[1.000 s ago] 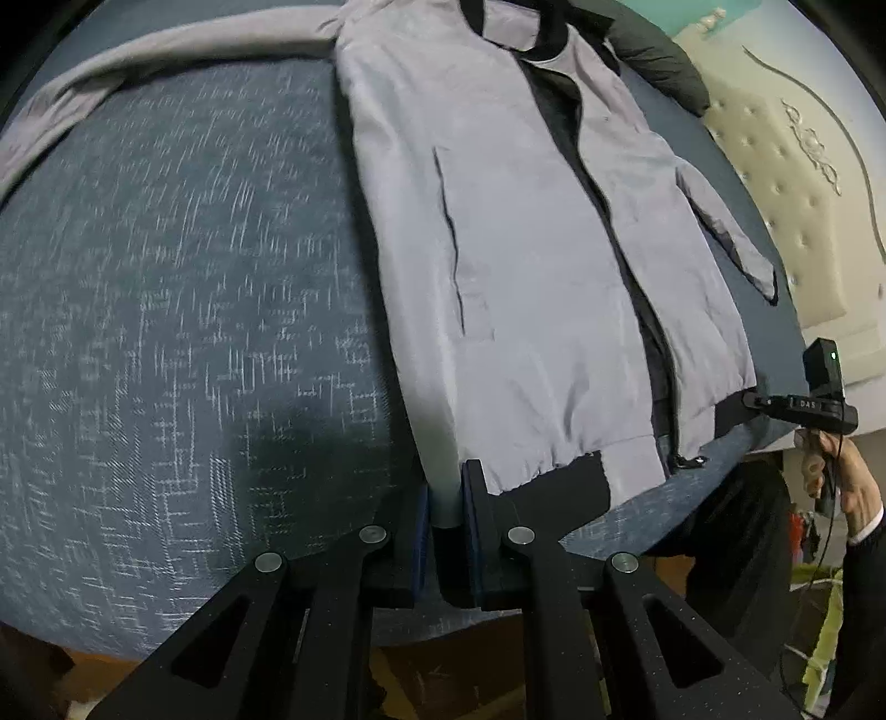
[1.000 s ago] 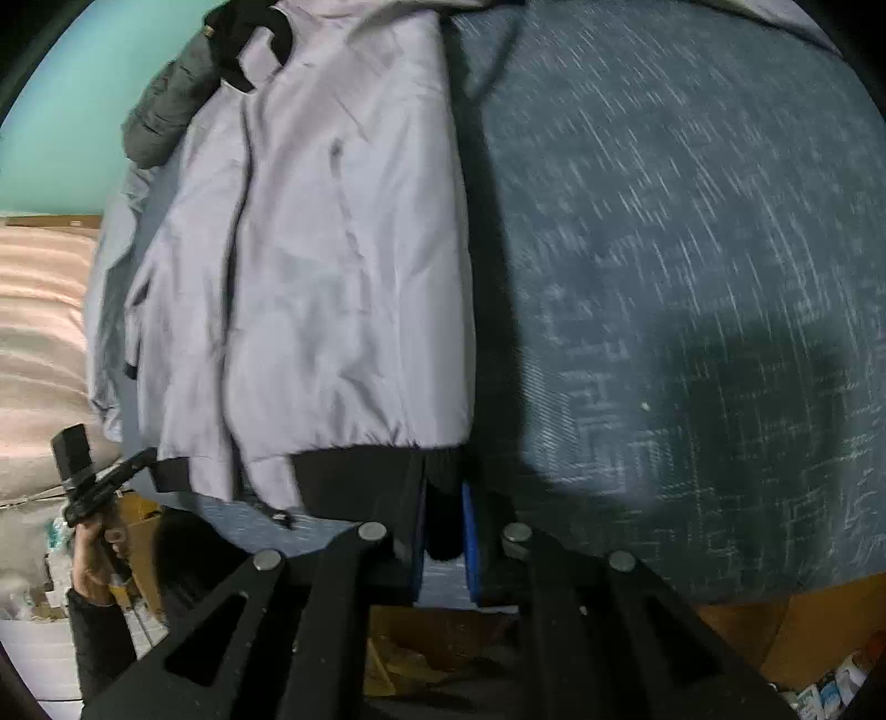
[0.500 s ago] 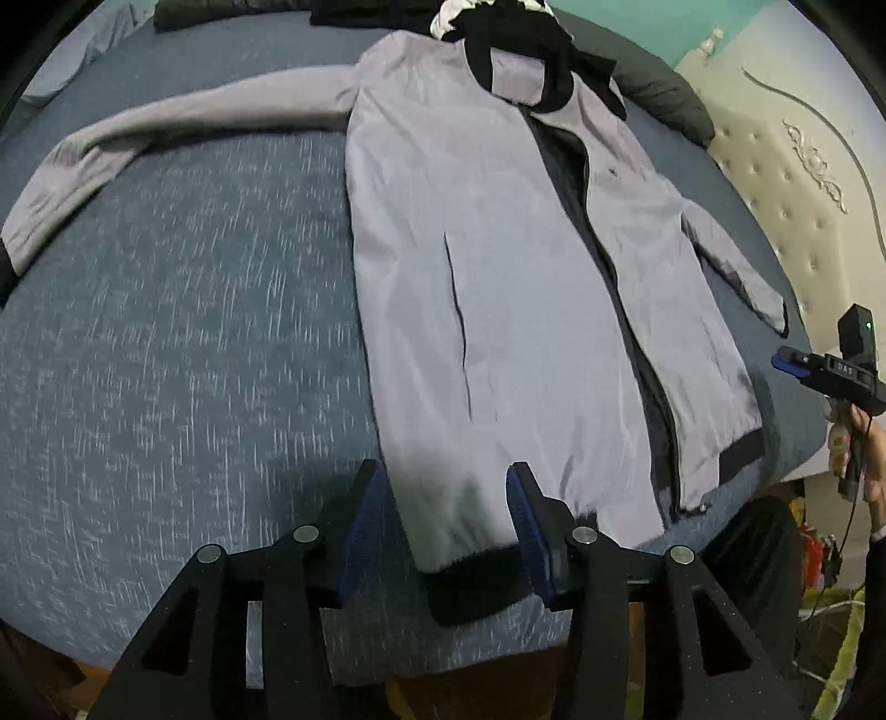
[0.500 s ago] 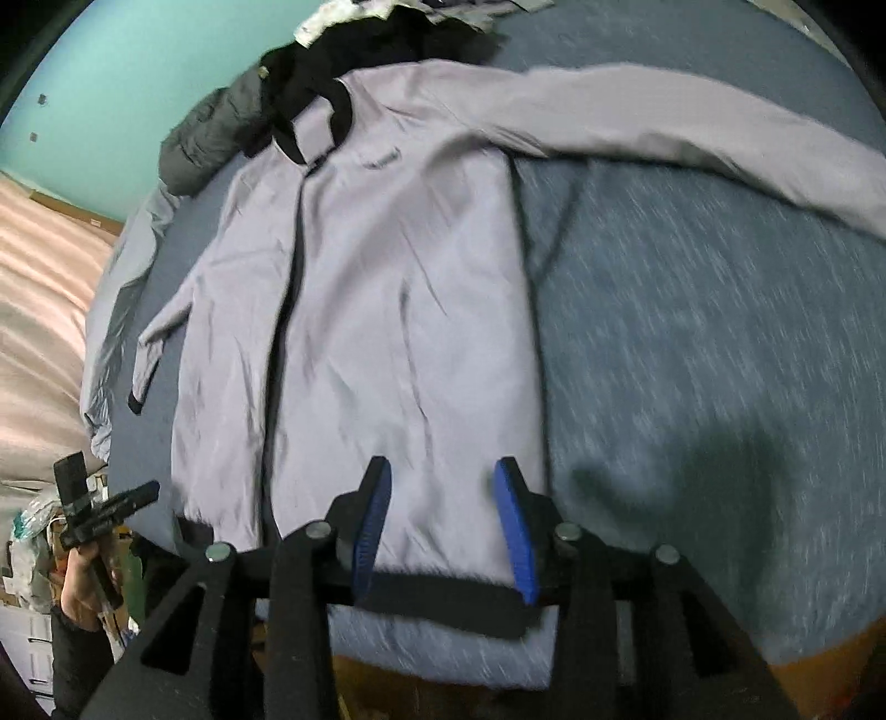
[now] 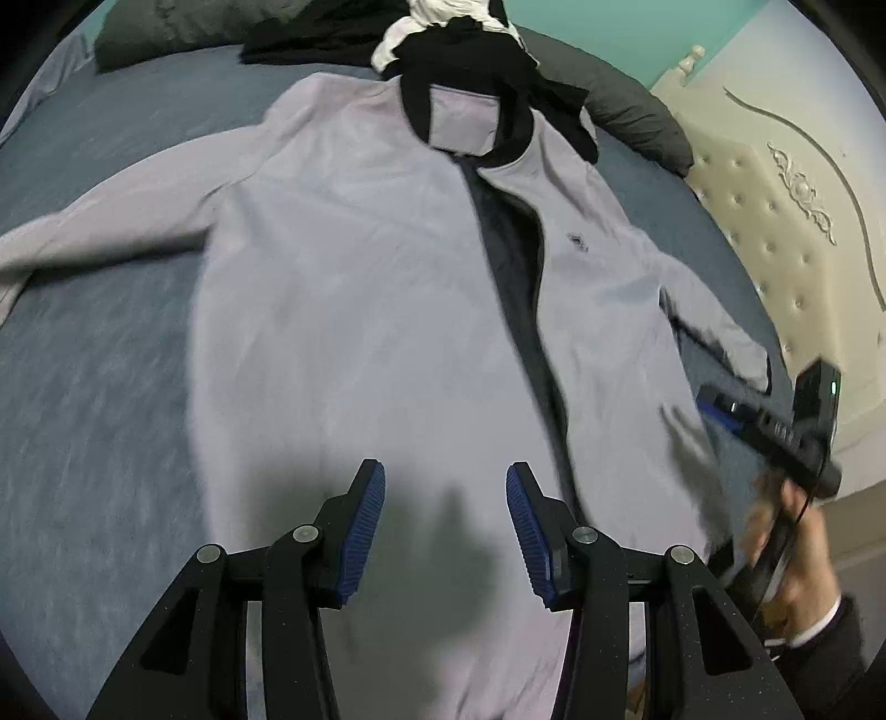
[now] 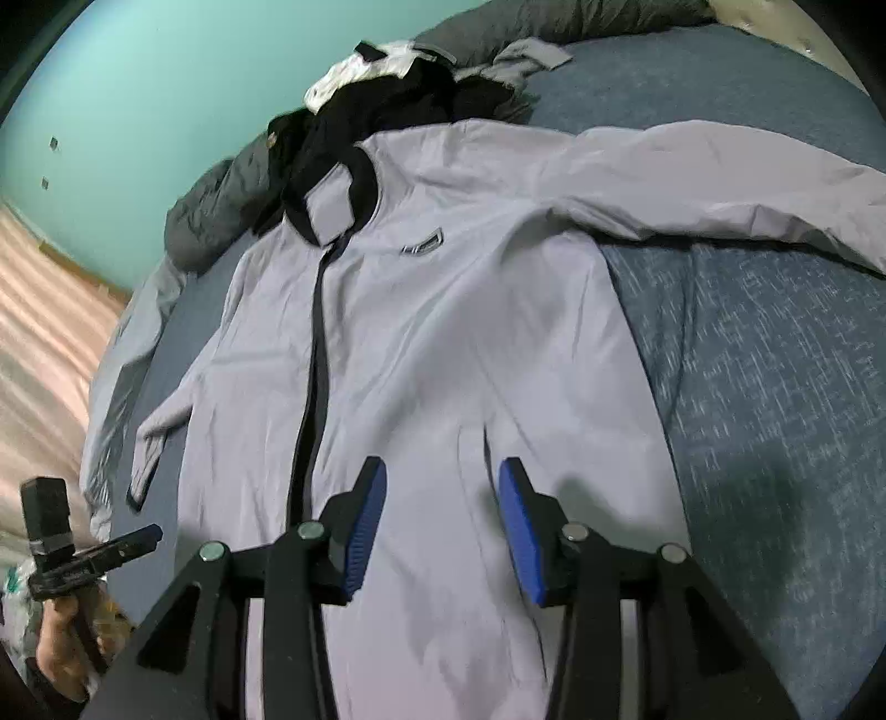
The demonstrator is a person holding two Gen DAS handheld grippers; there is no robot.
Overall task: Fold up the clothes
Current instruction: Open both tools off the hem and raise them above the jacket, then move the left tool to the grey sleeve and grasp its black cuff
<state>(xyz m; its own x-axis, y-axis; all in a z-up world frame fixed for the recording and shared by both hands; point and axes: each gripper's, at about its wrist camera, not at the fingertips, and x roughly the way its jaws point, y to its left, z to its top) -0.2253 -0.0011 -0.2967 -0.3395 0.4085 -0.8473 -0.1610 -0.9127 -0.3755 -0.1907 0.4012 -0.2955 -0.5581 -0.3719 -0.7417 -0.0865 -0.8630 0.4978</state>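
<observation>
Left wrist view: the pale grey zip-front jacket with black collar and hem (image 5: 354,310) is laid flat, front up, on the dark blue speckled bedspread (image 5: 99,421), its collar towards twelve o'clock and its hem out of sight below the left gripper (image 5: 446,531). One long grey sleeve (image 5: 99,232) is stretched out towards nine o'clock; the other sleeve (image 5: 714,327) is lying close along the body towards three o'clock. The left gripper's blue-padded fingers are held apart with nothing between them, above the lower front panel; its jaws were just opened and nothing is clamped. In the right wrist view the right gripper (image 6: 440,523) is likewise spread over the jacket, its jaws just widened further, no cloth being pinched; the same extended sleeve (image 6: 720,183) runs towards two o'clock. The right gripper and the hand holding it (image 5: 786,520) are seen at four o'clock in the left view. It is judged that the garment is spread and the first fold is not yet made. For a clean fold, the outstretched sleeve is probably best taken near its cuff and laid across the chest, with the cloth pinched through a single layer and kept low, so that the flattened body is not dragged. A heap of black and white clothes (image 5: 465,39) by the collar should be left undisturbed.
</observation>
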